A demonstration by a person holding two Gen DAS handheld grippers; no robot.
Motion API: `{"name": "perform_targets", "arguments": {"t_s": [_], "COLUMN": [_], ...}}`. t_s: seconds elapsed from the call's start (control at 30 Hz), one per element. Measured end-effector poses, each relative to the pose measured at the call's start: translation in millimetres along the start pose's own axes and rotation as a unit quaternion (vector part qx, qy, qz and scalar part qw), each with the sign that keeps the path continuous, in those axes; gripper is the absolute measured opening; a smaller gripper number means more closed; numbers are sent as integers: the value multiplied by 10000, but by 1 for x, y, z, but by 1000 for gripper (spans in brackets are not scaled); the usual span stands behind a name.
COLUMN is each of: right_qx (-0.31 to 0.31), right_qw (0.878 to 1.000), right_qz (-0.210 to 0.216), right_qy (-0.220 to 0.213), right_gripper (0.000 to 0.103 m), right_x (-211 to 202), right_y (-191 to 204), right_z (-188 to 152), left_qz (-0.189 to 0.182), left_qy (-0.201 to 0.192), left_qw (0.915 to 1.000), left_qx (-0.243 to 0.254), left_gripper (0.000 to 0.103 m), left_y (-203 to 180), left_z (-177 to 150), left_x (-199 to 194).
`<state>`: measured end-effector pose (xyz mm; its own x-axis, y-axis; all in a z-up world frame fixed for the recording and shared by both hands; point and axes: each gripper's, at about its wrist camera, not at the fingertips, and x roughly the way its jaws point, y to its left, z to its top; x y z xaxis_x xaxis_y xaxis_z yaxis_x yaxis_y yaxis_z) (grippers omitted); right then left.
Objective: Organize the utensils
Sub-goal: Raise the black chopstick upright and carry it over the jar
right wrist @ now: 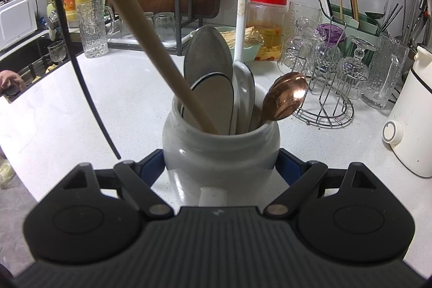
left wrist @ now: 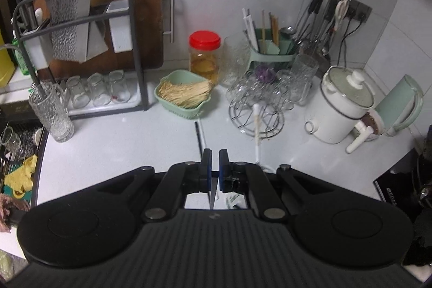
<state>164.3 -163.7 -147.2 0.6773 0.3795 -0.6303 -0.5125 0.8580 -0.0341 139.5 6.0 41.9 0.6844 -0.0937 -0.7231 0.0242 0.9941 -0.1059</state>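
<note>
Right wrist view: right gripper (right wrist: 220,161) has its blue-padded jaws clamped on both sides of a white glazed ceramic jar (right wrist: 220,153) standing on the white speckled countertop (right wrist: 108,99). Jar holds the utensils: long tan wooden handle (right wrist: 151,45) leaning up-left, two grey flat spatula heads (right wrist: 209,77), a white ladle with a long white handle (right wrist: 241,26) and a shiny copper spoon (right wrist: 286,96) leaning out to the right. Curved black strip (right wrist: 67,39) crosses the left of this view; what it belongs to cannot be told. Beyond the jar: wire rack of clear glasses (right wrist: 324,66), red-lidded plastic jar of yellow liquid (right wrist: 266,23), green basket (right wrist: 248,45).

Left wrist view: left gripper (left wrist: 215,161) has its jaws nearly together, pinched on a thin dark rod-like utensil (left wrist: 199,136) that runs forward from between the pads over the counter; what kind cannot be told. Ahead sit a green utensil caddy with chopsticks (left wrist: 270,45), a white pot with lid (left wrist: 343,104) and a grey dish rack with a brown cutting board (left wrist: 108,26).
</note>
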Motion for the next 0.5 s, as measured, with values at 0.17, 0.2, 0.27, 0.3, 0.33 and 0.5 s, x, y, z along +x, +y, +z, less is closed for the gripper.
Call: {"name": "perform_targets", "arguments": {"t_s": [0.17,0.2,0.27,0.3,0.33,0.5], "right_qx": [-2,0,-7,-12,-12,-17], "right_qw": [10000,10000,10000,10000,10000,10000], "right_qz": [5,4,5,6,10,27], "right_qy": [1,0,-8,-10,-9,-21], "right_gripper": [90,90,90,90,90,90], "right_x": [0,0,0,-1,-1,-1], "right_y": [0,0,0,1,1,1], "right_z": [0,0,0,0,0,0], "left_qz": [-132,-178,-236,-254,-269,-312], "left_qy": [-231,-263,-321,-357,-387,-504], "left_qw": [9996,9994,9991,9988,9986,9976], "left_qx": [83,113,172,199,226,361], "left_gripper": [6,6,6,6,6,6], "left_y": [-14,-18,-24,-27,-30,-41], "left_z": [17,21,27,30,32,43], "left_x": [-19,-22,-26,-28,-29,-34]}}
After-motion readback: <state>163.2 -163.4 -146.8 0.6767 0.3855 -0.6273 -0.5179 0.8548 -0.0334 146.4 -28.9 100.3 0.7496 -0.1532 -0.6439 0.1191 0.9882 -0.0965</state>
